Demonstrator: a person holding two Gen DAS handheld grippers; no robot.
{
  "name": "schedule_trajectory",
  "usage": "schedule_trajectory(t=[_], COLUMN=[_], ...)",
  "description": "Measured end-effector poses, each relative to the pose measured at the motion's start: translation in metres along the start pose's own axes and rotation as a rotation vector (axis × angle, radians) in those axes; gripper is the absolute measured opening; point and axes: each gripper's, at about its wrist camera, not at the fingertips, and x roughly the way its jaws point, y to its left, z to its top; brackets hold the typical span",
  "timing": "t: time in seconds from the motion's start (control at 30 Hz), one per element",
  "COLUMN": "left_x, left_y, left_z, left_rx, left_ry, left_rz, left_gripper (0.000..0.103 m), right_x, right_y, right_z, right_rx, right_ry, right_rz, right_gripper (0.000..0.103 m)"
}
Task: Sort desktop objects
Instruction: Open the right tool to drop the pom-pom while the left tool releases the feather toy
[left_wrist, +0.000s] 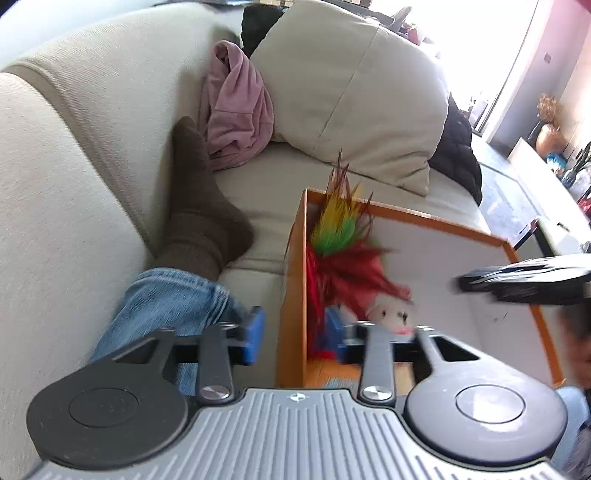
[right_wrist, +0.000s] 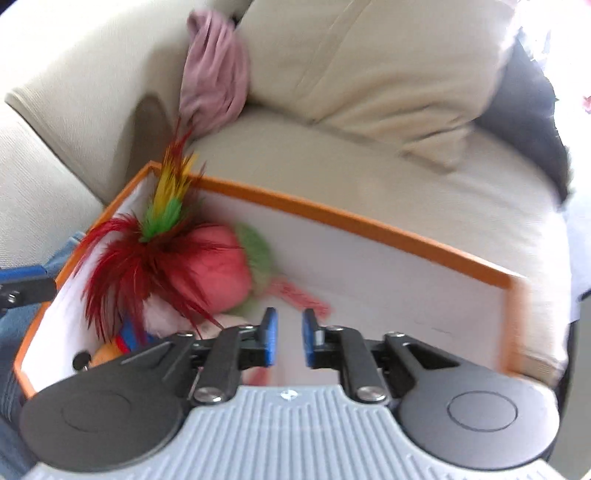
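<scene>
Both tongs, left and right, stand spread and hold nothing. Right tongs hover over the box, nearer the feather toy, which lies to their left, long axis slanting up over the rim. Blur hides the plush details beneath.

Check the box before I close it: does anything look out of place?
Yes. The red, green and yellow feather toy stands upright in the orange-rimmed white box's corner, its tip poking above the rim, so a lid might crush it.
</scene>
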Motion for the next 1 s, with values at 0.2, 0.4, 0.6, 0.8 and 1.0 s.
schedule_trajectory(t=[0.2, 0.4, 0.6, 0.8, 1.0], left_x=[-0.006, -0.003, 0.008, 0.020, 0.034], left_y=[-0.005, -0.013, -0.016, -0.022, -0.028], left_z=[-0.021, -0.029, -0.033, -0.025, -0.019], left_rx=[0.017, 0.053, 0.063, 0.076, 0.092], left_ry=[-0.037, -0.012, 0.049, 0.056, 0.029], left_rz=[0.049, 0.066, 0.061, 0.096, 0.126], left_gripper=[0.058, 0.046, 0.016, 0.006, 0.006], right_x=[-0.060, -0.058, -0.049, -0.032, -0.015], right_y=[-0.035, -0.056, -0.056, -0.048, -0.054], right_z=[-0.042, -0.077, -0.090, -0.078, -0.073], right_rx=[0.092, 0.184, 0.200, 0.141, 0.123], right_ry=[-0.165, -0.077, -0.038, -0.031, -0.068], right_rz=[-0.160, -0.159, -0.104, -0.162, -0.174], right_gripper=[0.046, 0.044, 0.010, 0.008, 0.006])
